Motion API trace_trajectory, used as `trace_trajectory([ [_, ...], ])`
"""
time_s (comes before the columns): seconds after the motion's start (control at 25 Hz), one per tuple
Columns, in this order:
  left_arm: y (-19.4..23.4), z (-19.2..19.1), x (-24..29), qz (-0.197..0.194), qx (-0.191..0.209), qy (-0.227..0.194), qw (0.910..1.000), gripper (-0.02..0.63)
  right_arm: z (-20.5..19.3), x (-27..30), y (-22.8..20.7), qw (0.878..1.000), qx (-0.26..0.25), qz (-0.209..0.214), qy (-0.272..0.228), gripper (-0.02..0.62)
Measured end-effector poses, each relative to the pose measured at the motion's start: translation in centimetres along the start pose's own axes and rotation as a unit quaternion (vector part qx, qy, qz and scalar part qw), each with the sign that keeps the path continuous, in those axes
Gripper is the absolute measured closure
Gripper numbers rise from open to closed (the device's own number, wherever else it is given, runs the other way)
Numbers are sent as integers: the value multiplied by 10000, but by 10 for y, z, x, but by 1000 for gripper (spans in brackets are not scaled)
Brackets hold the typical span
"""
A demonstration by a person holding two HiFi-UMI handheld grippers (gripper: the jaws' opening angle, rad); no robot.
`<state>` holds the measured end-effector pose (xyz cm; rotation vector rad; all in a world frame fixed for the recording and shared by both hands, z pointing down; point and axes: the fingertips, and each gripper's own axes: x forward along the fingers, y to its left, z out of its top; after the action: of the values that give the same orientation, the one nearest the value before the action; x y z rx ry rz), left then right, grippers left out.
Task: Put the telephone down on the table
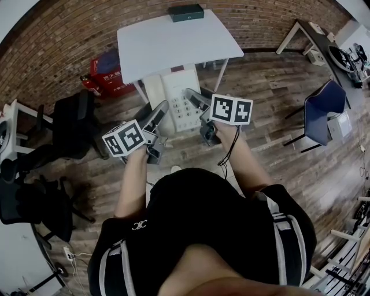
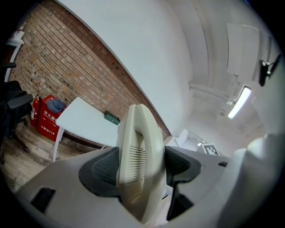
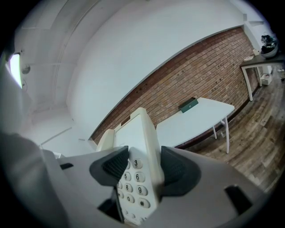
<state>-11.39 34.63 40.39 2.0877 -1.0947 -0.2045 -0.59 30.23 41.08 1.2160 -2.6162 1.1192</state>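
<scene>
A cream desk telephone (image 1: 176,98) with a keypad hangs in the air between my two grippers, just short of the white table (image 1: 173,43). My left gripper (image 1: 156,118) is shut on its handset side (image 2: 138,160); the dark pads (image 2: 104,169) press both faces. My right gripper (image 1: 199,104) is shut on the keypad edge (image 3: 138,164), with number keys showing between the jaws. In the head view the phone sits above the wooden floor near the table's front edge.
A dark green box (image 1: 186,12) lies at the table's far edge by the brick wall. A red crate (image 1: 110,74) stands left of the table. Black office chairs (image 1: 63,124) are at left, a blue chair (image 1: 324,113) at right.
</scene>
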Motion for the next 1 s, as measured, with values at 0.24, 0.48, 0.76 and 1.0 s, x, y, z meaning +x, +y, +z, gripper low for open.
trace_trajectory([
  [0.24,15,6,-1,-46,2,86,10000,288,-2,12,3,9999,52,-86,-49,391],
  [0.48,27,21,-8,-138,85,129,9998,288,-2,28,14,9998,43,-153,-154,391],
  [0.76,31,26,-9,-193,171,121,9996,290,-1,32,17,9996,39,-149,-223,391],
  [1.0,37,31,-2,-218,225,75,9995,290,3,41,13,9995,-3,-121,-288,391],
])
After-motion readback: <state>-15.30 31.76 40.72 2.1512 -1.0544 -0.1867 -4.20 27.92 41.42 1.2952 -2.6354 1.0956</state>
